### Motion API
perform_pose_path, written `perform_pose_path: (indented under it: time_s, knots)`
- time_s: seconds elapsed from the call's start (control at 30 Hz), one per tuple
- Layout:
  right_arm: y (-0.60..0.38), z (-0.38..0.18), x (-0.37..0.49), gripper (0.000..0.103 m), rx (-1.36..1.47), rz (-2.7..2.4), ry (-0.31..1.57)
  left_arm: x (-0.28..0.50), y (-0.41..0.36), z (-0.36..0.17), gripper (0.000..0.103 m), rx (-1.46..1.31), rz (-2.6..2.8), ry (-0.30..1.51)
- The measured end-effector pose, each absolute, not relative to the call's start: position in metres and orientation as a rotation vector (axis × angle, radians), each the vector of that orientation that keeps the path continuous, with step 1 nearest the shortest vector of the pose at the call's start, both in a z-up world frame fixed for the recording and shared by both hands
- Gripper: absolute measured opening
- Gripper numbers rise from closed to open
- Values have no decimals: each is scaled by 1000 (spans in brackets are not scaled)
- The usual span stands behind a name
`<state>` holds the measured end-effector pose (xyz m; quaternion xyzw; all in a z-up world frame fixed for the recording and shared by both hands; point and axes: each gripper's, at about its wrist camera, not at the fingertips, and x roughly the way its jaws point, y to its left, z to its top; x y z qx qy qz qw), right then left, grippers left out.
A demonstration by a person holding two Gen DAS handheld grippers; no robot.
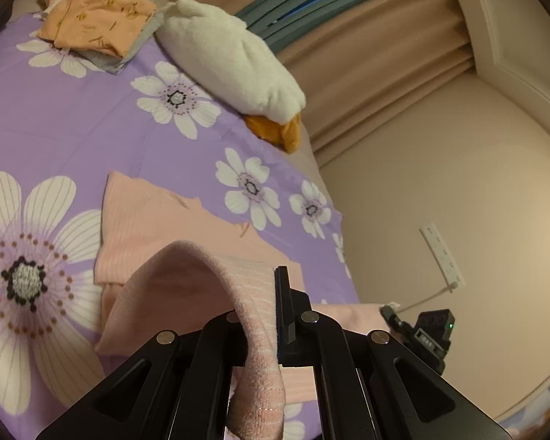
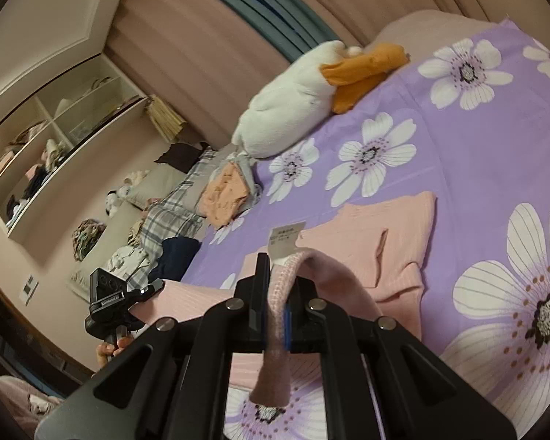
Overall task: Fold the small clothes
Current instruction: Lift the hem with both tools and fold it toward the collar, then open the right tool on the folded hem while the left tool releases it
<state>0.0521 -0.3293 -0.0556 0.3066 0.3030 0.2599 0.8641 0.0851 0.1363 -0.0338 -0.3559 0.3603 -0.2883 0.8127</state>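
Observation:
A pink ribbed garment (image 1: 154, 220) lies flat on the purple flowered bedsheet (image 1: 73, 117). My left gripper (image 1: 266, 311) is shut on its near hem, which arches up in a loop (image 1: 201, 267) above the sheet. In the right wrist view the same garment (image 2: 385, 242) spreads ahead. My right gripper (image 2: 277, 293) is shut on another stretch of that hem, with a white care label (image 2: 288, 236) standing just beyond the fingers. The lifted edge stretches between the two grippers.
A folded orange printed garment (image 1: 99, 18) sits on a grey one at the far side of the bed, beside a white plush duck (image 1: 231, 62). The bed's edge drops to a wall with a power strip (image 1: 442, 253). Plaid cloth and pillows (image 2: 172, 201) crowd the left.

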Motion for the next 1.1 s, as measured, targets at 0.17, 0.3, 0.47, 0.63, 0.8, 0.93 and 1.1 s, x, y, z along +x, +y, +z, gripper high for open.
perform_pose_path:
  time_s: [0.17, 0.3, 0.47, 0.63, 0.8, 0.93, 1.1]
  knots:
    - [-336, -75, 79, 7, 698, 482, 696, 114, 134, -49, 0, -787, -595, 819]
    - [-340, -88, 100, 7, 724, 440, 735, 138, 128, -61, 0, -782, -582, 854]
    - [-339, -104, 126, 7, 739, 404, 794, 166, 124, -78, 0, -792, -561, 907]
    - [-344, -126, 156, 10, 791, 359, 866, 195, 125, -102, 0, -824, -500, 978]
    - [-356, -143, 178, 10, 881, 313, 925, 216, 134, -127, 0, -872, -419, 1036]
    - [-364, -153, 193, 19, 938, 285, 954, 230, 136, -137, 0, -883, -386, 1073]
    - [-373, -158, 201, 40, 1025, 273, 940, 244, 139, -156, 0, -949, -335, 1147]
